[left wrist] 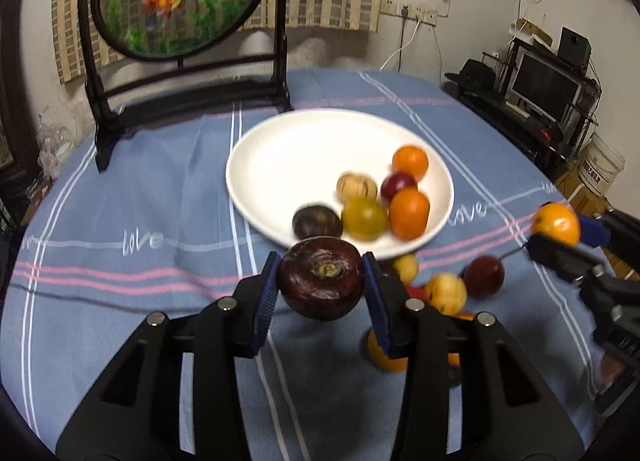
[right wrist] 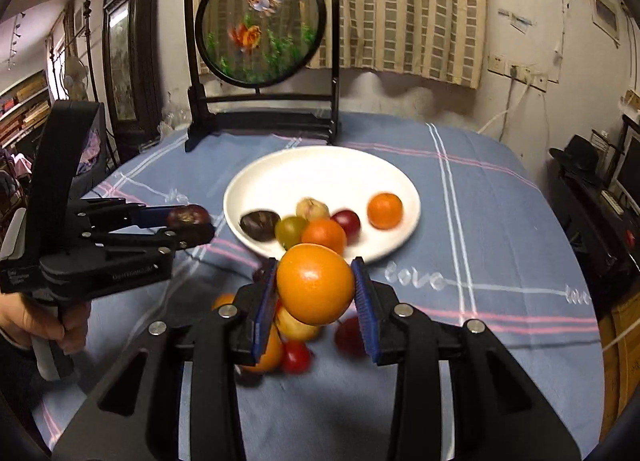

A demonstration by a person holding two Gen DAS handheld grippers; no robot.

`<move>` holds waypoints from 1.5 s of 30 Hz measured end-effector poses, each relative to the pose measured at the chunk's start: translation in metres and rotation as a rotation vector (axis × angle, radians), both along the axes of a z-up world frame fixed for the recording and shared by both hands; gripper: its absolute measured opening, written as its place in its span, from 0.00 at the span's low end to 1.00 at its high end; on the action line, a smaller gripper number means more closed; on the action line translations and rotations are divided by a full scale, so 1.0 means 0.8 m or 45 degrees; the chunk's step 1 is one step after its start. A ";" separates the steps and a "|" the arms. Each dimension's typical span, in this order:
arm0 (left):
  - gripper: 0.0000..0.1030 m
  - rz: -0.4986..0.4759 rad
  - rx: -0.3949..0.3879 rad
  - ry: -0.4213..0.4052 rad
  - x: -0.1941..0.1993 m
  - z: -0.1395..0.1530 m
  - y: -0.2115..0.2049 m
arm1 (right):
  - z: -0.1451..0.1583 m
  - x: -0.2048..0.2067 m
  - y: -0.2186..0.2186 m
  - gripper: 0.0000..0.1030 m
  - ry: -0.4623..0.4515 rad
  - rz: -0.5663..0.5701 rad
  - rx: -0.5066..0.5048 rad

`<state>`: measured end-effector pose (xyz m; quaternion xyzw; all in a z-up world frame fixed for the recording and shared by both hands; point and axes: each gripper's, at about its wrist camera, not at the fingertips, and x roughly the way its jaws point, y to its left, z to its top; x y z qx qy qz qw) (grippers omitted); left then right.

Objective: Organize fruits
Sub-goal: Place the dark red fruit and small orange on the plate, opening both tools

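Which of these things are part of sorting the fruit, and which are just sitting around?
Part of the job:
- white plate with fruit on it
- dark purple fruit in the left gripper
- orange in the right gripper
- loose fruits on the tablecloth

Just sitting around:
- goldfish screen on its stand
- striped curtain
- monitor
- bucket

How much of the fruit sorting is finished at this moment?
Done: six fruits lie on the white plate. In hand: the left gripper holds a dark purple fruit, the right gripper an orange. Left: several loose fruits on the tablecloth.
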<state>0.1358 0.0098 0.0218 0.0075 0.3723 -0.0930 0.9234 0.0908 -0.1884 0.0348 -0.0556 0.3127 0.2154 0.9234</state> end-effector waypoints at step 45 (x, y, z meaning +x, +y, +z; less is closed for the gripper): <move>0.69 0.070 -0.010 0.002 0.023 -0.006 -0.004 | -0.019 0.060 -0.031 0.40 0.053 -0.035 -0.001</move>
